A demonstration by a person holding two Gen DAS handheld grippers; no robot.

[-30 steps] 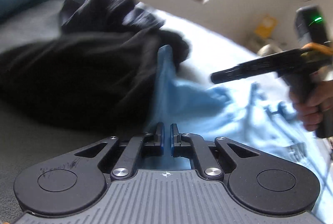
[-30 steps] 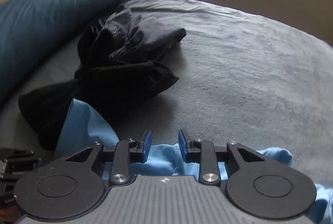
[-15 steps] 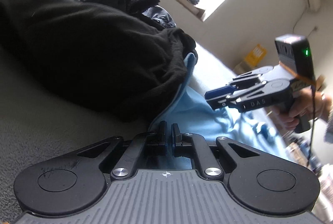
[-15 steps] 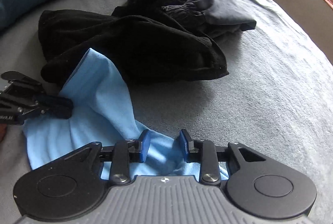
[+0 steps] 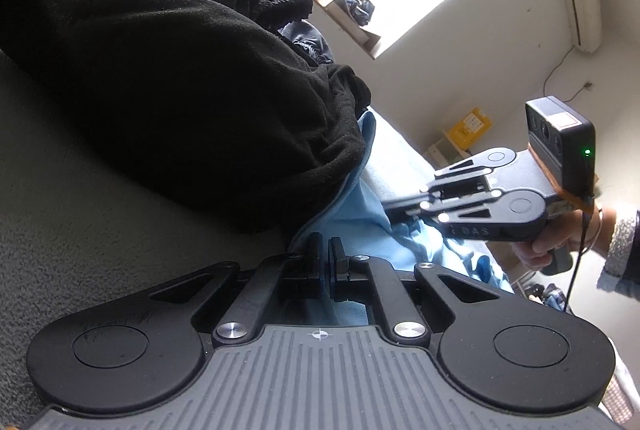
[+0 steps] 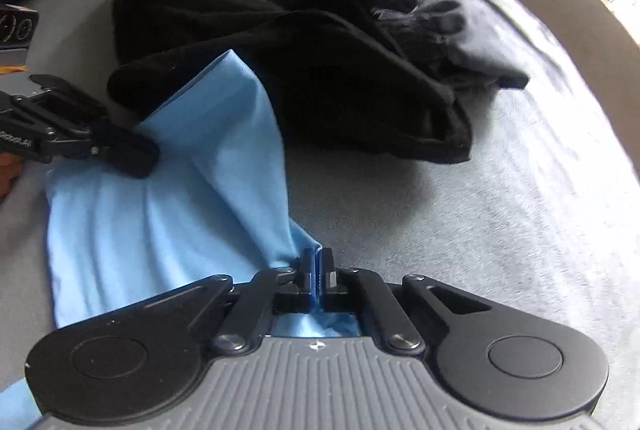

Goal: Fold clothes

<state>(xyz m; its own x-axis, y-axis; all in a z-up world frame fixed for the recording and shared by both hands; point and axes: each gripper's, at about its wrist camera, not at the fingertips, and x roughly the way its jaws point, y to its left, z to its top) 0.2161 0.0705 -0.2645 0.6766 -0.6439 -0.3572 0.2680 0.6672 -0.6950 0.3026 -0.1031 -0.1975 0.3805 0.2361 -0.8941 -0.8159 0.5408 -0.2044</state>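
The light blue shirt [image 6: 168, 214] is lying crumpled on the grey bedspread [image 6: 500, 230], its upper corner touching the front edge of the pile of black clothes [image 6: 288, 82] heaped beyond it. The right gripper [image 6: 319, 262] is now clenching a gathered fold at the shirt's near edge; half a second ago its blue-padded jaws were standing apart over the fabric, and they have just been closing with the cloth between them. The left gripper [image 6: 136, 158] is pinching the shirt's edge just beside the black pile, its jaws pressed together on the cloth as in the earlier frames. Between the two grips the blue fabric is pulling into fan-shaped creases, where earlier it was lying looser. In the left wrist view the right gripper [image 5: 390, 208] is showing closed fingers against the shirt [image 5: 360, 214], where half a second ago its blue pads were visibly parted, and a hand [image 5: 548, 242] is gripping its handle.
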